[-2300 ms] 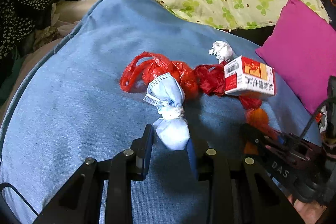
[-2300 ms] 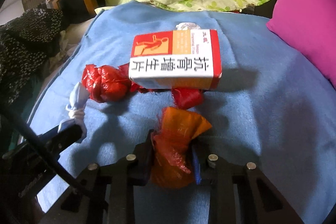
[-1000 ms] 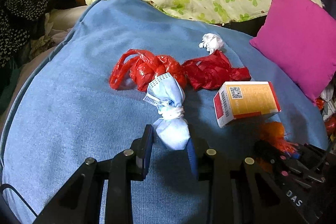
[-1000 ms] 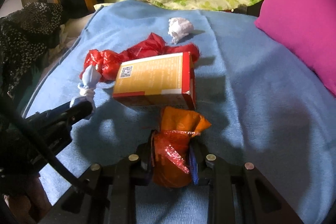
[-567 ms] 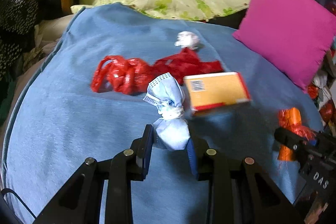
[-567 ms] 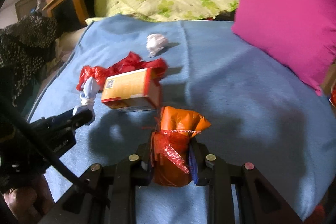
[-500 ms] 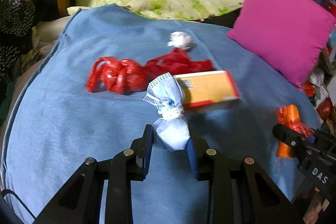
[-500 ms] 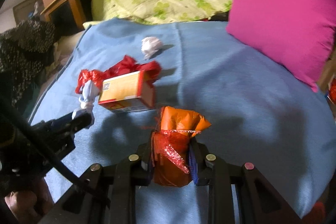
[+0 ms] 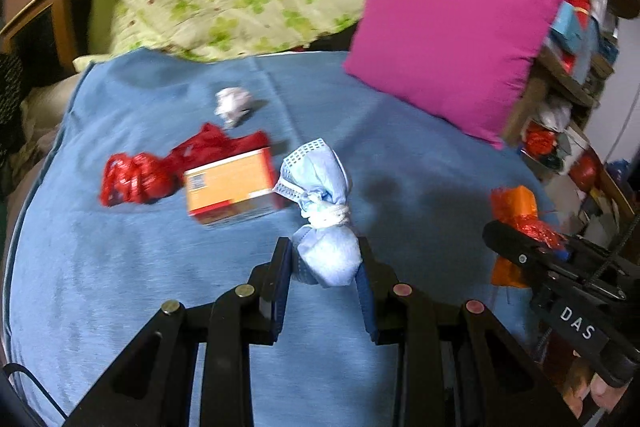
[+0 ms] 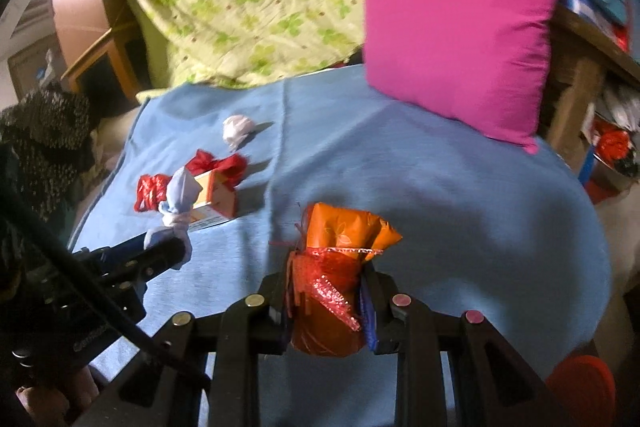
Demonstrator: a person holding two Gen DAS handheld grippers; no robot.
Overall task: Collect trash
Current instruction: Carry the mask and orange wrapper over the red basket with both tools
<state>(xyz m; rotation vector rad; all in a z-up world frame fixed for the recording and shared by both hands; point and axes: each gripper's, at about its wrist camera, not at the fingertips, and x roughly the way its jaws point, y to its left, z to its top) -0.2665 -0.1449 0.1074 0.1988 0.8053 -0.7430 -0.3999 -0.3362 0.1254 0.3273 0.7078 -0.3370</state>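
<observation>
Both of your grippers are clamped on trash. Your left gripper pinches a knotted blue face mask between its pads, lifted clear of the blue blanket. Your right gripper squeezes an orange wrapper bundle. Ahead and left of the left gripper, an orange box lies touching a red plastic bag, with a crumpled white tissue farther beyond. A pink cushion sits ahead to the right.
</observation>
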